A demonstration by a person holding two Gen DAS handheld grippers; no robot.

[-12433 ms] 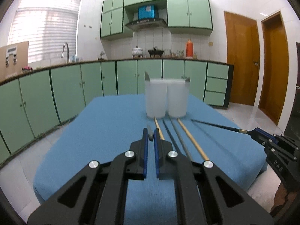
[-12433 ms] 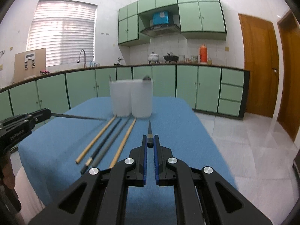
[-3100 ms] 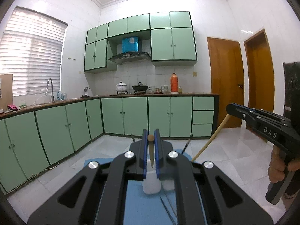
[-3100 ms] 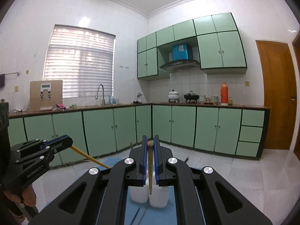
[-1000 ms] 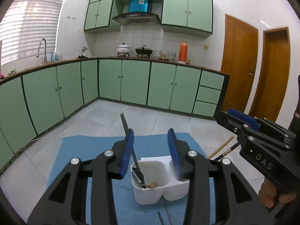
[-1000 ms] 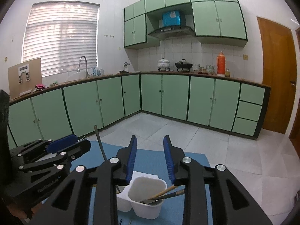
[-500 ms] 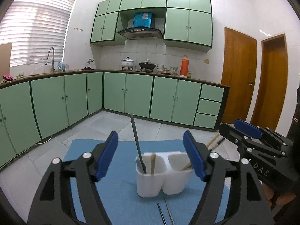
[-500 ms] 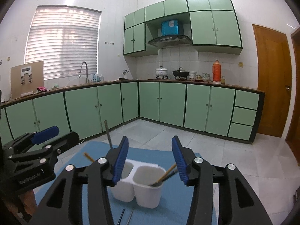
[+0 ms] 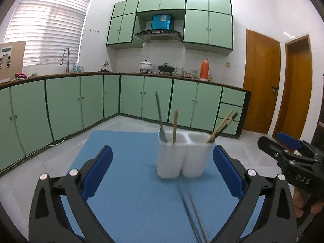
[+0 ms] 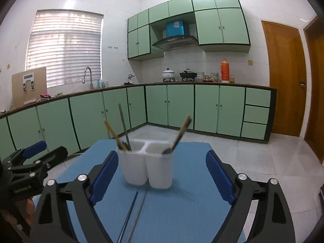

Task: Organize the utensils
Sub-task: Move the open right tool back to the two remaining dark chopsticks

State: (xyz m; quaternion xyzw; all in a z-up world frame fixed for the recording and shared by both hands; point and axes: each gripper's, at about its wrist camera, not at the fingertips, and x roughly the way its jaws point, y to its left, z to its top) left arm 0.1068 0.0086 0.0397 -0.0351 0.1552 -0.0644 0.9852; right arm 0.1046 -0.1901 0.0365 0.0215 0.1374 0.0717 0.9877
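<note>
A white two-cup holder (image 9: 182,158) (image 10: 148,168) stands on the blue cloth. Its left cup holds a metal utensil (image 9: 159,113) (image 10: 124,125) and a wooden chopstick (image 9: 175,125) (image 10: 114,134). In the right cup lean a wooden and a dark chopstick (image 9: 221,125) (image 10: 181,133). Two thin dark chopsticks (image 9: 192,208) (image 10: 133,210) lie on the cloth in front of the holder. My left gripper (image 9: 162,154) (image 10: 46,149) and right gripper (image 10: 162,158) (image 9: 277,141) hover short of the holder. The jaws of both are opening wide, with nothing gripped.
The blue-covered table (image 9: 121,182) ends just behind the holder, with tiled floor beyond. Green cabinets (image 10: 178,105) line the far walls, with wooden doors (image 9: 261,85) to the right. A hand (image 9: 303,204) holds the right gripper at the table's right side.
Both grippers have let go of wooden chopsticks, which now stand in the holder. Their jaws have spread wide. Both have drawn back and sunk, so the holder shows from the side.
</note>
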